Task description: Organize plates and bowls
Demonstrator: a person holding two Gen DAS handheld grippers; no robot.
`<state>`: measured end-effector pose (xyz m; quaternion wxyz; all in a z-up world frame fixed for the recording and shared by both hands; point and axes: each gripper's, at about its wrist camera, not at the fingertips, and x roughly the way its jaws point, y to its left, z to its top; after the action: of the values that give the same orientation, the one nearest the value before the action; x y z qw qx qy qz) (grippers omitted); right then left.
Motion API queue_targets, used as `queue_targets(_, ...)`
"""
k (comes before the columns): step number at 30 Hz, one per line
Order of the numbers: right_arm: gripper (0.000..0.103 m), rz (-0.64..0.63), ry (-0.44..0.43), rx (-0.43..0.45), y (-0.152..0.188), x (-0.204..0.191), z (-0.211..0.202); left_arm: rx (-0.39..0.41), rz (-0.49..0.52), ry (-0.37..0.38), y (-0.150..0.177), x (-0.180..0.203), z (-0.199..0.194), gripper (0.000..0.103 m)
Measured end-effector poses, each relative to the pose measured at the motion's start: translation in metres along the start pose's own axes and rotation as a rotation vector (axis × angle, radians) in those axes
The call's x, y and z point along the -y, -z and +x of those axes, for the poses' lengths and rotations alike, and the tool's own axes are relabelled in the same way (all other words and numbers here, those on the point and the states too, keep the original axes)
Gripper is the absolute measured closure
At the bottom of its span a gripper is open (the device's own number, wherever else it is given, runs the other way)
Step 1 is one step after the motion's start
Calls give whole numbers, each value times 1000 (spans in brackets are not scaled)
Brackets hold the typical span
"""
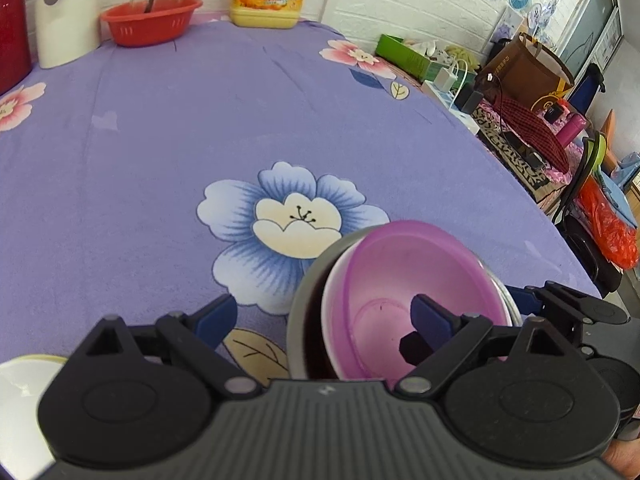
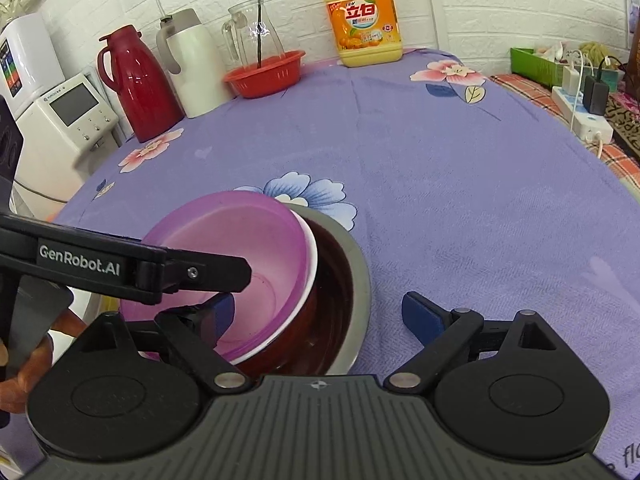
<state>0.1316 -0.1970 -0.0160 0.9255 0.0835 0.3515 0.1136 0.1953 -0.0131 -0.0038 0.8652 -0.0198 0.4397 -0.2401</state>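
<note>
A purple bowl (image 1: 396, 276) (image 2: 240, 248) sits tilted inside a dark red bowl (image 2: 312, 320), which sits in a metal bowl (image 1: 298, 312) (image 2: 358, 280) on the purple flowered cloth. My left gripper (image 1: 324, 320) is open; its right finger reaches into the purple bowl and its left finger is over the cloth. My right gripper (image 2: 318, 312) is open and straddles the stack, its left finger inside the purple bowl. A white dish (image 1: 20, 396) shows at the left wrist view's lower left.
At the table's back stand a red basket (image 2: 264, 72) with a glass jug (image 2: 252, 32), a yellow detergent bottle (image 2: 366, 20), a white thermos (image 2: 192, 64) and a red thermos (image 2: 134, 84). Power strips and clutter (image 1: 520, 92) lie beyond the right edge.
</note>
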Motion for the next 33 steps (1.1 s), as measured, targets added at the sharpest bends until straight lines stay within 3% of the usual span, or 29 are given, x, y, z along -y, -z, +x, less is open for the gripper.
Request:
queue_targets(10, 0, -17, 17, 26, 5, -4, 2, -14, 8, 7, 3, 1, 4, 10)
queue_targets(13, 0, 6, 61, -23, 0, -8, 0, -7, 6, 15, 5, 3, 3, 10)
queue_targets(24, 0, 68, -28, 3, 9, -5, -13, 2, 17, 19, 10, 9, 3, 11)
queue_targets(29, 0, 81, -87, 52, 14, -7, -8, 35, 6, 0, 13, 14, 3, 21)
queue_targets(33, 0, 61, -49, 24, 7, -16, -7, 11, -20, 5, 11, 24, 3, 27)
